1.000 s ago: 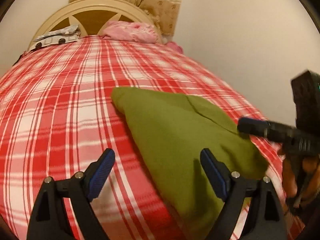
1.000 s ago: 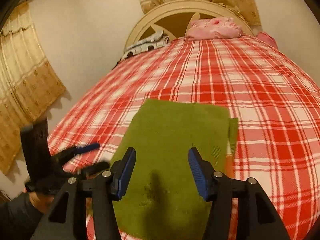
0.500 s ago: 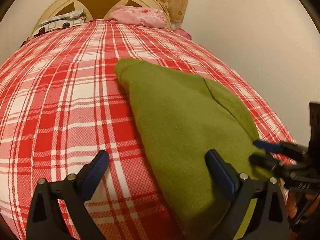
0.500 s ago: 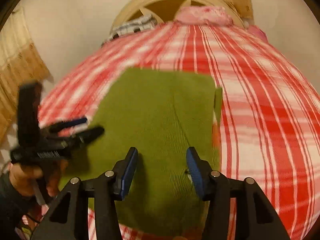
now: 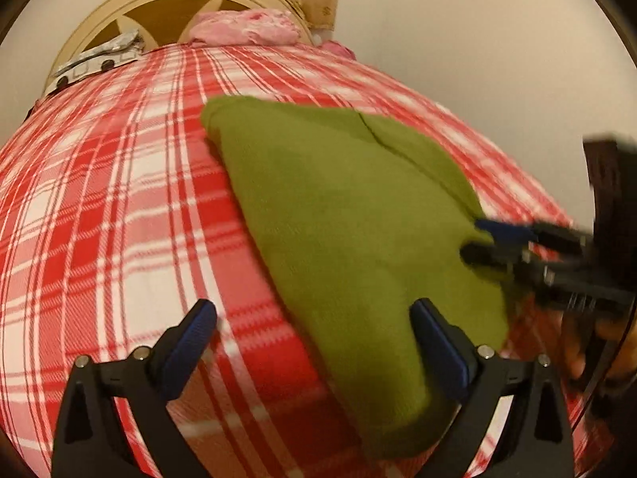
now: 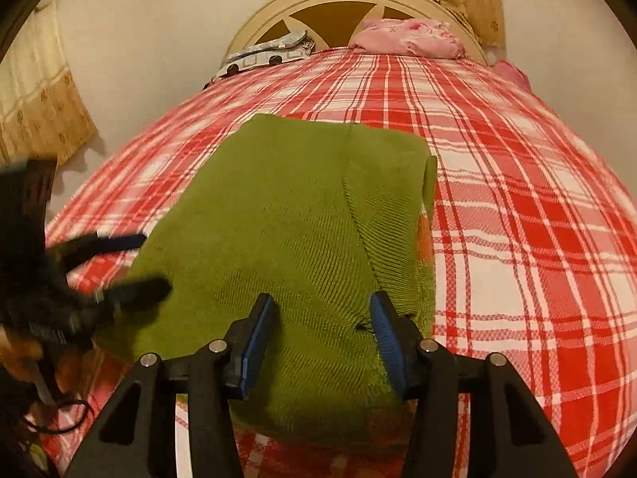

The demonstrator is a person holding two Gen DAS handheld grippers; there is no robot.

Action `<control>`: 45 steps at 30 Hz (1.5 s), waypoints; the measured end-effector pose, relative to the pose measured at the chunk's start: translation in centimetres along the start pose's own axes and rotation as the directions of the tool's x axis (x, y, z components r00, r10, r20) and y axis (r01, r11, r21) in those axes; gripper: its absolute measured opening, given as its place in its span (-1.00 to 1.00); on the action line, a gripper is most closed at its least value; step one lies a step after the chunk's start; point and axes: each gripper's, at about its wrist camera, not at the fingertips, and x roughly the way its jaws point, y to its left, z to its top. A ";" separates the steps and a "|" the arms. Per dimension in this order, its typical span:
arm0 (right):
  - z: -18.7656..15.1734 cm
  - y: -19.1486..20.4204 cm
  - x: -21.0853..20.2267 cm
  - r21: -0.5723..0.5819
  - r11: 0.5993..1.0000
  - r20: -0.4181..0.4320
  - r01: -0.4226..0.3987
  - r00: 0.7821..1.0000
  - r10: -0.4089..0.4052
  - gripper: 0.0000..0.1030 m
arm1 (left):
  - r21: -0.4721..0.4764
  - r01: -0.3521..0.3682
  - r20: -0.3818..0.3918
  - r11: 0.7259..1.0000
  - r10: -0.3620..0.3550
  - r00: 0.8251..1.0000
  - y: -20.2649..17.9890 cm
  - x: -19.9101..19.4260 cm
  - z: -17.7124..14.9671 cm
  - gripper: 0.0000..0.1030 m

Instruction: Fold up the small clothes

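Garment (image 6: 286, 231) lies folded flat on the bed (image 6: 517, 199), both grippers, left (image 5: 314, 342) and right (image 6: 322, 334), over its near edge with jaws open and empty; a shallow bite risks lifting only the top layer, undoing the fold.

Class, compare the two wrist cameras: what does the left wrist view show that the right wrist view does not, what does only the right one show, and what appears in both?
Only the left wrist view shows the left gripper from behind, open, straddling the near left edge of the green garment, and the right gripper side-on.

Only the right wrist view shows the side curtain, and the right gripper open over the garment's near edge.

Both show the plaid bedspread, headboard, pink pillow and patterned pillow.
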 end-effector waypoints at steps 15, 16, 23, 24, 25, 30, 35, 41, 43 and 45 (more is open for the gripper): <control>-0.9 -1.5 -3.3 0.004 0.998 0.038 -0.062 0.997 0.061 0.01 | -0.023 -0.004 0.026 1.000 0.005 1.000 0.1 -1.9 -0.2 1.00; -0.6 -2.3 -4.0 0.023 0.998 0.072 -0.055 0.996 0.053 0.01 | -0.026 -0.007 0.027 1.000 0.008 1.000 0.2 -1.8 0.0 1.00; 2.7 -6.7 -2.3 0.124 0.987 0.060 -0.101 0.994 0.095 0.02 | -0.056 0.022 0.013 0.998 -0.022 1.000 0.8 -0.6 1.4 1.00; 3.1 -7.1 -1.4 0.131 0.986 0.040 -0.107 0.994 0.102 0.02 | -0.055 0.026 0.009 0.998 -0.026 1.000 0.8 -0.4 1.5 1.00; 3.4 -7.6 -0.6 0.149 0.983 0.017 -0.107 0.994 0.106 0.02 | -0.053 0.027 0.007 0.998 -0.027 1.000 0.7 -0.2 1.6 1.00; 4.9 -10.4 2.6 0.270 0.947 0.000 -0.173 0.984 0.180 0.04 | -0.122 0.096 -0.013 0.988 -0.098 0.995 1.4 1.0 1.6 1.00; 6.5 -10.6 4.8 0.290 0.932 -0.014 -0.217 0.973 0.231 0.04 | -0.131 0.111 -0.018 0.985 -0.114 0.993 1.2 1.6 1.5 1.00; 7.3 -11.4 6.8 0.338 0.902 -0.002 -0.270 0.958 0.288 0.04 | -0.121 0.119 -0.014 0.986 -0.121 0.993 1.0 2.1 1.6 1.00; 7.5 -11.5 7.7 0.357 0.889 0.001 -0.288 0.951 0.308 0.04 | -0.111 0.116 -0.013 0.987 -0.118 0.993 0.9 2.2 1.6 1.00; 7.7 -11.4 8.5 0.358 0.892 -0.002 -0.277 0.955 0.298 0.04 | -0.100 0.113 -0.015 0.989 -0.115 0.993 0.7 2.3 1.7 1.00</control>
